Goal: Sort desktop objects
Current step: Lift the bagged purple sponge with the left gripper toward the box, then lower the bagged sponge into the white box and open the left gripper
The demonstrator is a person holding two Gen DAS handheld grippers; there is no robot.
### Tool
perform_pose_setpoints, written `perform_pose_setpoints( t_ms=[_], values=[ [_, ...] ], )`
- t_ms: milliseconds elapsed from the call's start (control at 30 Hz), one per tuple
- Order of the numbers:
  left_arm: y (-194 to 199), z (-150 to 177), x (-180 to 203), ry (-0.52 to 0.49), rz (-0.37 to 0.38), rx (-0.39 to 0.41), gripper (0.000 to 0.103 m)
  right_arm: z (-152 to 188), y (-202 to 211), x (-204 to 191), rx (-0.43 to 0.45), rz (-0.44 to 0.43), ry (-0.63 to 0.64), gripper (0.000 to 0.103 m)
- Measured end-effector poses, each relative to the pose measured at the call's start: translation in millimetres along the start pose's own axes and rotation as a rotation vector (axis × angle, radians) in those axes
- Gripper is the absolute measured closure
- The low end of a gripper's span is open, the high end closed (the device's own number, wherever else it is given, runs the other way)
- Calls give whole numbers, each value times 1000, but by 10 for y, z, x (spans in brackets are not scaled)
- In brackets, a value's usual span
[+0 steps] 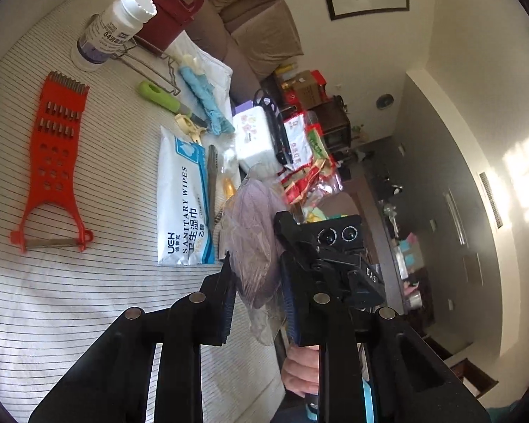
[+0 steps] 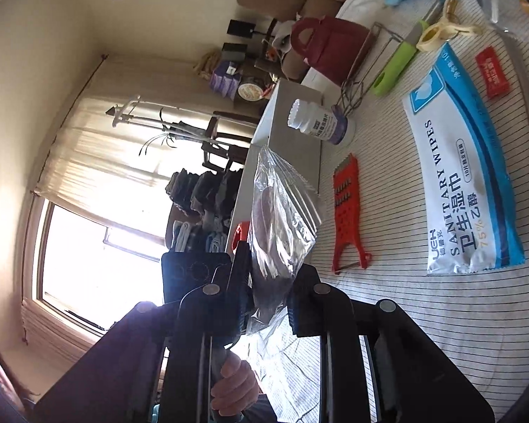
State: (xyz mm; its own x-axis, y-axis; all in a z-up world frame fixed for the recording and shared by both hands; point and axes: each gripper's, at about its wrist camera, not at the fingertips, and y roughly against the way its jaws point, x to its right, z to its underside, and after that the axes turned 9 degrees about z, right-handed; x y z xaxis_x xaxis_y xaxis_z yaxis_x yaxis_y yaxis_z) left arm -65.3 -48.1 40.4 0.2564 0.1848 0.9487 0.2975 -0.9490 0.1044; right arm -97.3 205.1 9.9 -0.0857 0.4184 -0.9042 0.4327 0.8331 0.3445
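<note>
Clearly, a clear plastic bag (image 1: 255,246) with something purplish-brown inside hangs above the striped tablecloth (image 1: 88,317), pinched from two sides at once; the left gripper (image 1: 259,303) has its jaws pressed onto the bag's lower part, and in the right wrist view the right gripper (image 2: 269,303) is likewise clamped on the same bag (image 2: 282,218), whose top rises straight ahead of its fingers; the two grippers face each other across the bag, with the right one's body and camera showing just beyond the left one's far finger; a hand (image 2: 234,384) grips a handle below the right gripper. Ahead and left of the left gripper, just beside the bag, lies a pack of sanitary wipes (image 1: 185,201); further left, well apart from it, a red grater (image 1: 54,155) lies flat; beyond these, far ahead, are a green-handled knife (image 1: 162,97), a blue cloth (image 1: 204,102), a wire rack (image 1: 151,60), a white bottle (image 1: 114,28) lying tilted, and a dark red bag (image 1: 172,10); to the bag's right sit a white tissue pack (image 1: 254,137) and red snack packets (image 1: 310,172).
</note>
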Motion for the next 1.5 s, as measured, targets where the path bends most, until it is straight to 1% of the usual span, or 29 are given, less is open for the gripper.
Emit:
perform_pose_setpoints(
  t_ms=[67,100,167,233,267,333,367,400,533,600,667,733,833,1000,1133,1300,1433,1500],
  values=[
    [21,-9,5,9,24,0,81,-30,55,15,21,21,-1,82],
    [32,-12,5,11,32,-4,81,-50,87,20,34,16,-5,82],
    [38,-19,4,10,24,0,81,-82,119,15,42,-3,-2,82],
    [56,-37,0,16,25,6,81,-86,149,-6,56,7,7,82],
    [76,-49,-5,18,21,10,81,-96,133,-16,48,4,8,82],
    [112,-73,-7,22,19,12,81,-80,148,-36,42,20,24,85],
    [125,-86,-5,23,18,11,81,-79,120,-58,33,19,33,90],
    [144,-93,3,21,13,15,81,-56,133,-81,35,23,48,90],
    [266,-130,91,16,14,39,82,-13,154,-257,39,40,113,91],
    [360,-153,189,-2,-11,57,82,5,139,-373,49,52,133,91],
    [480,-195,286,-10,-20,81,82,33,100,-507,47,60,156,91],
    [623,-244,393,-18,-36,109,82,40,45,-645,44,47,159,91],
    [892,-358,569,-32,-69,143,82,31,-110,-927,36,53,187,91],
    [1492,-597,823,-45,-99,202,82,77,-467,-1474,-17,56,270,91],
    [1837,-714,945,-71,-183,224,82,180,-755,-1851,-29,70,321,91],
    [2186,-1029,972,-66,-304,226,82,150,-1224,-2103,-64,115,309,91],
    [2443,-1387,830,-11,-340,236,82,13,-1646,-2185,-82,125,269,91],
    [2495,-1569,747,-4,-378,225,81,-63,-1851,-2219,-88,142,258,91]
  ],
)
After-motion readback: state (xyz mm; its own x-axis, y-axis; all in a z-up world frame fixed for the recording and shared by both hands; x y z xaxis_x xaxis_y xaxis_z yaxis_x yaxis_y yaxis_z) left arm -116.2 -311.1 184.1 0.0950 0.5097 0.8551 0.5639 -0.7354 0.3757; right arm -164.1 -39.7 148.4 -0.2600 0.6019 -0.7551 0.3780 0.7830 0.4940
